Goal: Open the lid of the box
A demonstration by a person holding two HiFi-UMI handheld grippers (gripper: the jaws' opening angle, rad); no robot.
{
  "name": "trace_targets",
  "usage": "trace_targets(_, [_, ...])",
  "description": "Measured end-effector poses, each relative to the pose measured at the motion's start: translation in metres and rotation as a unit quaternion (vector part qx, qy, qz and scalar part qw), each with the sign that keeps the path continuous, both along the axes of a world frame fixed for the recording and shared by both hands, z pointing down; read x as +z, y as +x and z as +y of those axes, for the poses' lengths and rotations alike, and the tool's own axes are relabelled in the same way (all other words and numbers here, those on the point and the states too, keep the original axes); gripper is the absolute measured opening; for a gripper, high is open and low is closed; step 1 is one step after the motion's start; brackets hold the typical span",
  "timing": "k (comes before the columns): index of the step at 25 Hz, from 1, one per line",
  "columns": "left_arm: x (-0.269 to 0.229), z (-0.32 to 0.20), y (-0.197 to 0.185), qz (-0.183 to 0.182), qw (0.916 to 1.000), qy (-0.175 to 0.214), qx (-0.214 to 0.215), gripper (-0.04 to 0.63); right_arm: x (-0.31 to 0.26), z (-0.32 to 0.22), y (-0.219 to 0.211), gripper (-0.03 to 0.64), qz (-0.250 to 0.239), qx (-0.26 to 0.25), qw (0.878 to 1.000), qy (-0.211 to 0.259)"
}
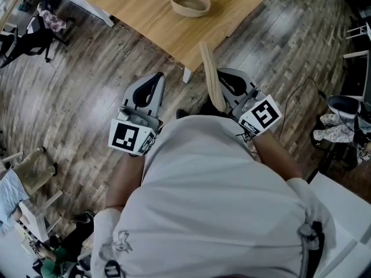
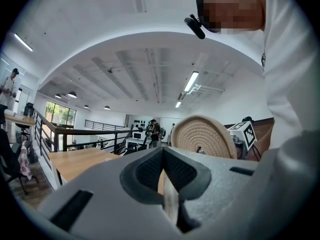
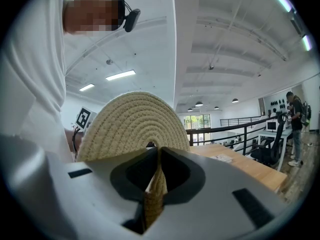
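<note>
Lid off: we pinch its woven rim in the right claw and hold it upright, well apart from the box, which therefore stands uncovered on the worktop; left claw closed, empty.

Head view steeply down; gripper views level and close, woven lid common to both.

Setting: open-plan office or lab loft. Evidence: high white ceiling with strip lights; black mezzanine railing; wood-plank floor; pale wooden tabletop; office chair; monitor on a far desk; large window; person standing at a workstation.
</note>
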State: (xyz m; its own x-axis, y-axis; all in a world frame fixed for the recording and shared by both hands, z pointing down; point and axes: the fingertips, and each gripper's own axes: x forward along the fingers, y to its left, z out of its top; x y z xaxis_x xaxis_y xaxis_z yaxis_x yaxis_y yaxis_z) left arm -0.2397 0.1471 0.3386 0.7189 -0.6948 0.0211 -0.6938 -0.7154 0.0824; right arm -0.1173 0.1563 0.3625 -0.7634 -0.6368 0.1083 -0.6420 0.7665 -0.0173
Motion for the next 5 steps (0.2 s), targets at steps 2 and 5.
trace_targets(2, [-0.0003, -0.0009, -0.001, 0.0, 1.0, 0.0, 0.001, 0.005, -0.0012, -0.0008, -0.0014, 0.031, 0.0, 0.0, 1.0, 0.002])
trace_targets(5, [0.001, -0.0025, -0.0035, 0.0, 1.0, -0.001, 0.003, 0.005, -0.0013, -0.0022, -0.0054, 0.031, -0.002, -0.001, 1.0, 0.003])
